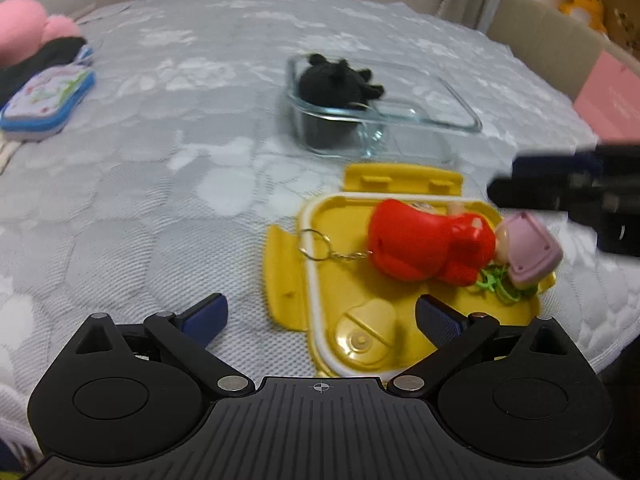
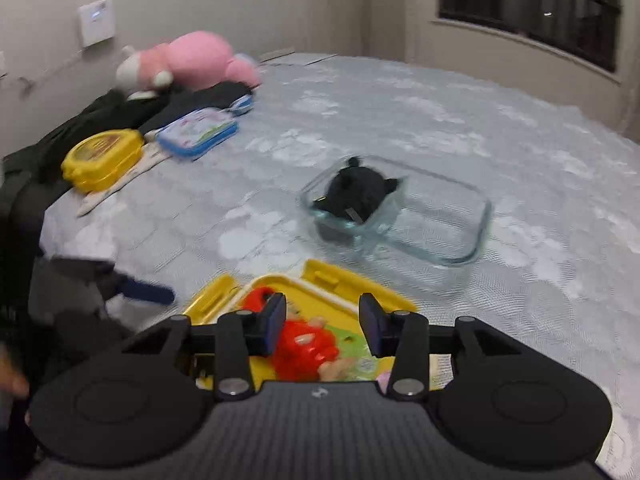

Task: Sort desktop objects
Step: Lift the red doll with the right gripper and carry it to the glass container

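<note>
A quilted grey bed (image 1: 168, 128) carries everything here. Near its front edge a yellow lid (image 1: 352, 280) lies flat, with its latches folded out. On the lid lies a red toy figure (image 1: 424, 240) on its side, with a metal key ring (image 1: 316, 244) on a short chain trailing to the left. A small pale purple piece (image 1: 528, 252) touches the figure's right end, and something green (image 1: 494, 280) lies just below them. Beyond the lid stands a clear glass dish (image 1: 440, 120), and a black plush toy (image 1: 332, 80) sits in its left end. The left claw (image 1: 320, 316) hangs spread wide over the lid's near corner, with nothing between its blue pads. The right claw (image 2: 322, 322) is above the red figure (image 2: 304, 344), partly spread, its pads clear of the toy and gripping nothing; in the left wrist view it shows as a dark blur at the right edge. Farther back on the bed are a blue-edged case (image 2: 196, 130), a closed yellow box (image 2: 102, 156), dark clothing (image 2: 120, 116) and a pink plush toy (image 2: 192, 60).
</note>
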### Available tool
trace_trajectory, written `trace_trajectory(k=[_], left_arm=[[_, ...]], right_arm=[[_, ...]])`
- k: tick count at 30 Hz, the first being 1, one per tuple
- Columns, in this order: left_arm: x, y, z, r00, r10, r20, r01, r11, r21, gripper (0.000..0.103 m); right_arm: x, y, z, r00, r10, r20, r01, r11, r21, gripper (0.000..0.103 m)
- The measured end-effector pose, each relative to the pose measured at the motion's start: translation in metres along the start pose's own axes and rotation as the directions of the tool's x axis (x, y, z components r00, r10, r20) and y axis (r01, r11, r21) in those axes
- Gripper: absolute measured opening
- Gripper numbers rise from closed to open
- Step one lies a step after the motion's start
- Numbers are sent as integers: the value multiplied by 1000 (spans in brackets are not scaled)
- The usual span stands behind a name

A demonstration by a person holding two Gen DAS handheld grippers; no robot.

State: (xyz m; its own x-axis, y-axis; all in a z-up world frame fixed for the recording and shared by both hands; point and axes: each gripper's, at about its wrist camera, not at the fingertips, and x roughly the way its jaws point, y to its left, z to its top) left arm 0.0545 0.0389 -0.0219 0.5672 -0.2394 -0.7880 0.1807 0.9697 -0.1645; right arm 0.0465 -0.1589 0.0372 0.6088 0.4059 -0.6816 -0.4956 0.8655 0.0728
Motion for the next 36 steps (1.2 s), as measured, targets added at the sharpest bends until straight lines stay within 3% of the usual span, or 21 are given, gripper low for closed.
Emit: trace_trajectory(k=[3,7,8,13,15,19,24,31,36], left_arm=[[-3,3,-1,999,-38,-13,37,999,-27,102],[2,-7,-7,999,-14,-47,15,1000,24,102],[3,-9,-9,999,-13,-52,15,999,34,102],[3,-16,-10,998,-18,-55,21,998,57,102],[4,-19,-10,998,-14,-58,18,998,66,102],[3,-18,-10,999,-7,-52,11,998,65,102],[8,-14,-6,999,-19,-50,20,999,35,102],[8,-17,-5,998,-39,-41,40,999,35,102],[8,-20,-4,999,-38,-34,39,999,36,103]], right_arm=[[20,11,-2,997,38,-60,-41,998,-56,44],[36,24,-3,995,37,-90,-51,987,-153,66],[38,27,-4,995,37,-96,-54,983,-174,67],[58,32,-7,990,4,-139,-36,974,-224,53],[62,28,-8,990,16,-143,-46,977,-209,53],[52,7,3,989,80,-126,-87,995,-48,53],[27,-25,22,987,145,-66,-136,983,121,53],[-11,-77,92,983,146,111,-173,937,303,53],[30,-109,111,994,75,78,-101,895,435,53]])
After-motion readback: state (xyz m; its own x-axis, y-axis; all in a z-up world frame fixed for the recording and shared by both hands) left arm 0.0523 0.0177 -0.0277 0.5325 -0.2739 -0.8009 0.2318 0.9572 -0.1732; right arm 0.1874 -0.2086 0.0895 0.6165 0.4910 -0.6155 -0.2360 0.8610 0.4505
